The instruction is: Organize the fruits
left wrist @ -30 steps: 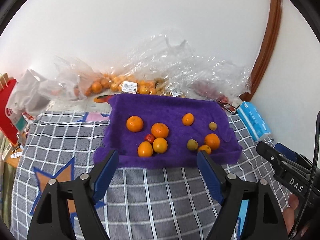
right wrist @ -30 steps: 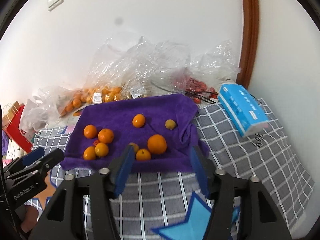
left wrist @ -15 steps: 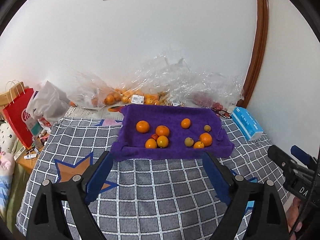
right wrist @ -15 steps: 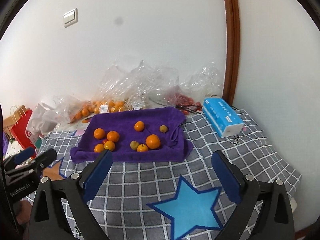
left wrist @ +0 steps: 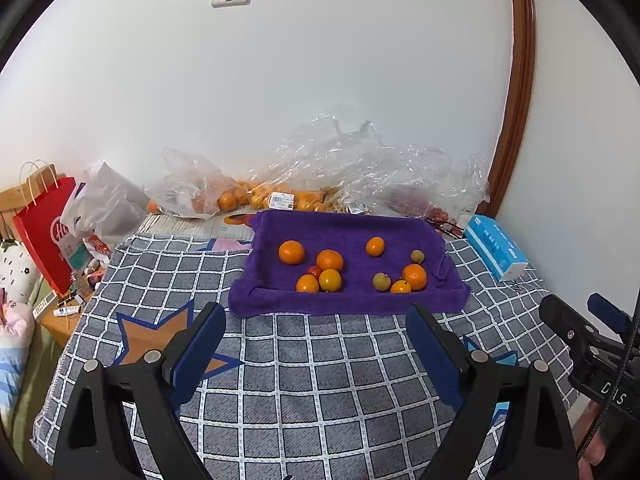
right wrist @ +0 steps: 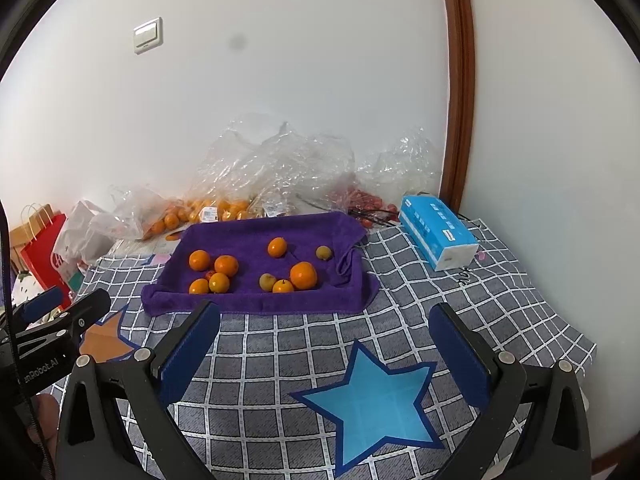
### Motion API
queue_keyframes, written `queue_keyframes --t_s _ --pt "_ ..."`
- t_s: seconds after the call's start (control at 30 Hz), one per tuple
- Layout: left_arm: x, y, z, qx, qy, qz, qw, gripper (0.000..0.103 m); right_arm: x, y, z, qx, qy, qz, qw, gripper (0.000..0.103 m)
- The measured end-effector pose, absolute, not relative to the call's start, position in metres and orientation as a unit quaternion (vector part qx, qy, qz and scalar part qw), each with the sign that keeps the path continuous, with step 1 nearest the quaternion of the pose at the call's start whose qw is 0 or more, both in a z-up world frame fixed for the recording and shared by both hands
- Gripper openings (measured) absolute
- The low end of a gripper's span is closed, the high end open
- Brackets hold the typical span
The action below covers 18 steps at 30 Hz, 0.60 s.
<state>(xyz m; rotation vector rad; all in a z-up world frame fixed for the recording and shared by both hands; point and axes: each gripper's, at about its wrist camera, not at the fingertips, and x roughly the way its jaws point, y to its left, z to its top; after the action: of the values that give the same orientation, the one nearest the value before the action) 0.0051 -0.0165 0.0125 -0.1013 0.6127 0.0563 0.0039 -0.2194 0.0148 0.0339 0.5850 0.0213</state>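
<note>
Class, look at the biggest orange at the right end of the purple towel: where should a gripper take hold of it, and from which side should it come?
Grip the biggest orange across its widest part, coming from above. A small orange sits against its left front and the towel fold rises on its right, so a low sideways approach looks crowded. The open right gripper seems the nearer one.

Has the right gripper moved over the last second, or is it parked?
Yes. The right gripper has pulled back and up from the purple towel, which now sits smaller and farther off in its view, and its jaws have opened wider.
</note>
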Motion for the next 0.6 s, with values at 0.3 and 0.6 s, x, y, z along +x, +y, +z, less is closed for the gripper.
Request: queue_keyframes --t_s 0.3,0.6 --pt "0.0032 -0.0166 0.0138 -0.048 0.3 0.027 0.952 0.091 0.0024 -0.2172 0.0149 0.015 0.289 0.01 0.957 0.103" --pt "0.0018 -0.0135 0.015 -0.051 0.3 0.029 0.952 0.092 0.0007 -0.2189 0.0154 0.022 0.287 0.007 0.958 0.103"
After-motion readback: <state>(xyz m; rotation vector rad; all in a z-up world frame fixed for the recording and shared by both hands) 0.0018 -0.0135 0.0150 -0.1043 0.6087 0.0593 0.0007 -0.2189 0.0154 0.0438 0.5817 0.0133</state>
